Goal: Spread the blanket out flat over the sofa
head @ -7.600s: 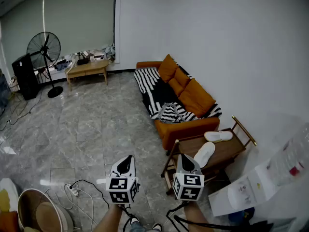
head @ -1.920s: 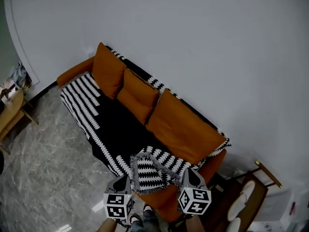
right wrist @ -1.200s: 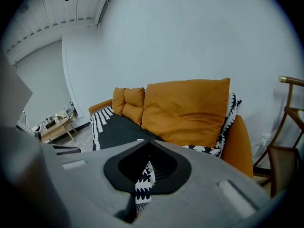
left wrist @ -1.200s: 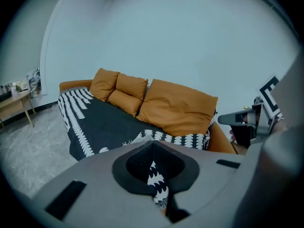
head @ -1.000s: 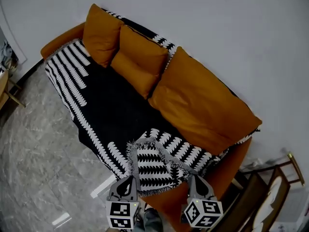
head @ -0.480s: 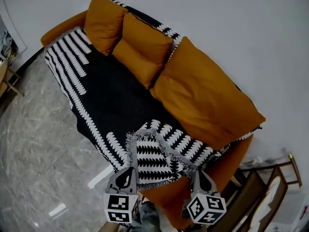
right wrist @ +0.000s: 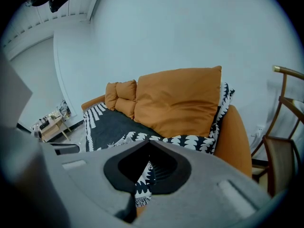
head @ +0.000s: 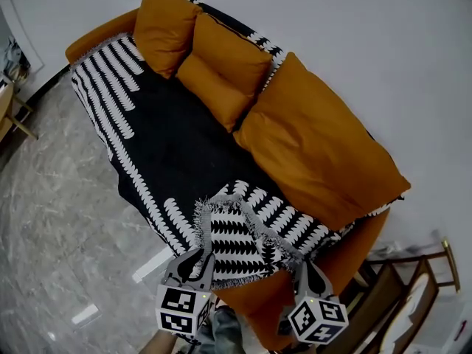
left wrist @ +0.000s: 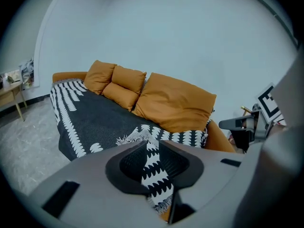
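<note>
A black-and-white patterned blanket (head: 166, 150) covers the seat of the orange sofa (head: 360, 245). Its front right corner is doubled back as a fringed flap (head: 234, 243) on the seat's front edge. My left gripper (head: 196, 258) is shut on the flap's left side, and the striped cloth (left wrist: 155, 170) runs between its jaws. My right gripper (head: 307, 268) is shut on the flap's right side, with a fold of blanket (right wrist: 143, 180) pinched in its jaws. Three orange cushions (head: 317, 150) lean on the backrest.
A wooden rack (head: 417, 286) stands past the sofa's right arm, also shown as a wooden rack (right wrist: 286, 127) in the right gripper view. A low wooden table (head: 10, 113) sits at the far left on the marble floor (head: 59, 220). A white wall backs the sofa.
Both grippers stay shut on the flap and have drawn slightly toward me. In the left gripper view more cloth now shows between the jaws. The sofa has shifted a little in the head view.
</note>
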